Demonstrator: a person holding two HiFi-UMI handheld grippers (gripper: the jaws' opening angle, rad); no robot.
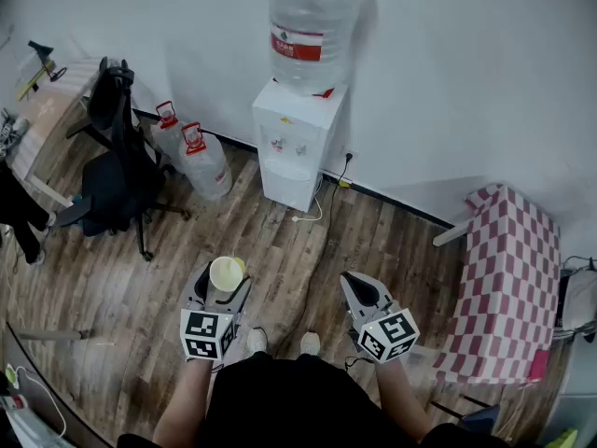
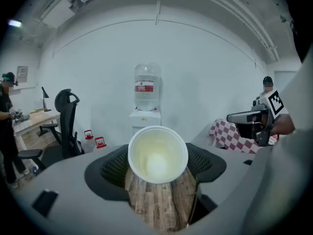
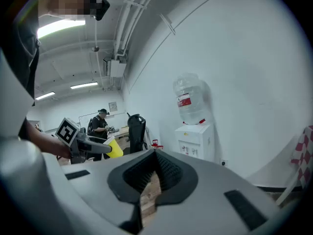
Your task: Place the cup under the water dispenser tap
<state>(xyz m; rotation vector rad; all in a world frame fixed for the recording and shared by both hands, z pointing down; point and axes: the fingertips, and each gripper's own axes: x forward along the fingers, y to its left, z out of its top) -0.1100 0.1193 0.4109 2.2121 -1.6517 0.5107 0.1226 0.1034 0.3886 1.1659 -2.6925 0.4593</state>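
Two claws out over the wooden floor [image 1: 280,250], one in each hand, both angled a little downward.

Left claw [image 1: 224,280]: clamped on a yellow paper cup [image 1: 227,273], one pad pressing each side of it. Cup mouth faces up, pale inside. It hangs above the floorboards just ahead of the person's shoes [image 1: 256,341].

Right claw [image 1: 352,282]: jaws together, tips meeting, only a sliver of floor showing behind them. It sits level with the left claw and apart from it.

Water dispenser [image 1: 297,143]: white cabinet against the white wall, straight ahead and well apart from the cup. A large clear bottle [image 1: 308,26] with a red label stands inverted on top. A cable [image 1: 322,203] trails from the dispenser's base across the floor toward the wall.

Left of the dispenser: two clear water jugs [image 1: 203,161] with red caps on the floor, then a black office chair [image 1: 117,171]. Right side: a bench under a red-and-white checked cloth [image 1: 508,283], near the right claw.
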